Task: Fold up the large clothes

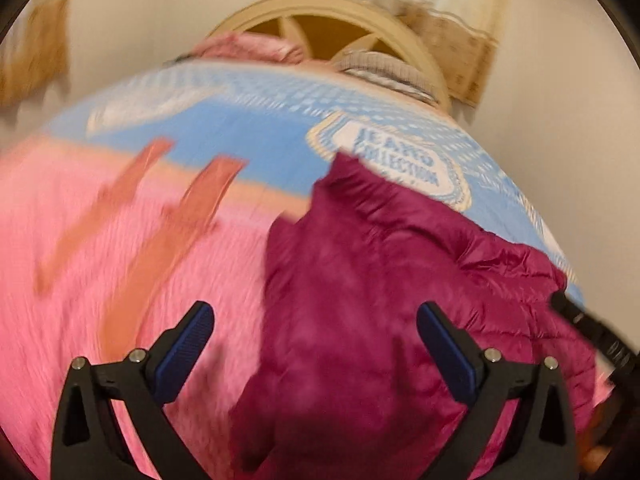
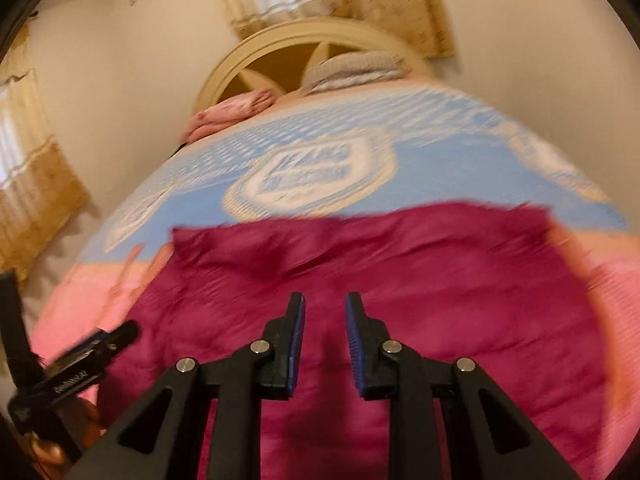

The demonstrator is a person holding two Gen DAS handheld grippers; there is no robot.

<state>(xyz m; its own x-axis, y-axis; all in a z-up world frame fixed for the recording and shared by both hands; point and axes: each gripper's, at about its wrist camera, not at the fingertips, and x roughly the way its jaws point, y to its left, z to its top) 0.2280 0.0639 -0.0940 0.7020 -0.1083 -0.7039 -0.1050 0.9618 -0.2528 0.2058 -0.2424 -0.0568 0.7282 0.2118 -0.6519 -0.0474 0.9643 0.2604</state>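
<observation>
A bed (image 2: 420,148) with a blue cover stretches ahead of both grippers. The magenta jacket (image 2: 400,280) lies on it, under them, partly folded but rumpled; tidying seems left. The left gripper (image 1: 316,316) is spread wide and empty; the right gripper (image 2: 325,308) is nearly closed, nothing between its pads.

Blue bedspread (image 2: 440,152) beyond the magenta jacket (image 2: 400,264) lies bare up to the pillows (image 2: 352,68).
</observation>
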